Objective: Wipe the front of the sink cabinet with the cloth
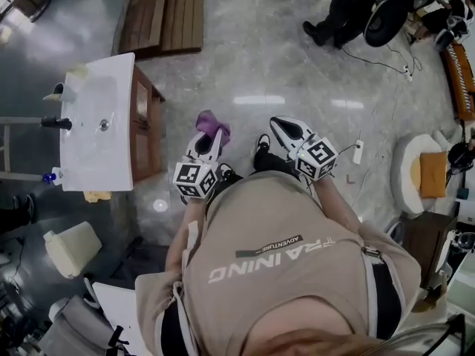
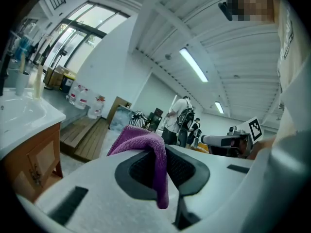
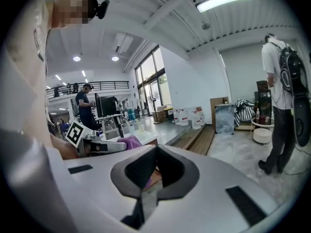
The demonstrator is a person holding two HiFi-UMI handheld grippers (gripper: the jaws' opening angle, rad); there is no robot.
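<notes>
The left gripper [image 1: 210, 141] pinches the purple cloth [image 1: 214, 123] tight, ready to rub the wooden sink cabinet [image 1: 148, 121] front nearby, not touching it yet, while the right gripper [image 1: 282, 127] is closed, empty, and out of the way.

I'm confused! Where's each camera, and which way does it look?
Head view: on the head, looking down at sink, left gripper, right gripper, own shoulders.
Left gripper view: on that gripper, looking along jaws pinching the cloth; own shirt right.
Right gripper view: on that gripper, facing the windows past shut, empty jaws; own body left.
All show the cloth.
</notes>
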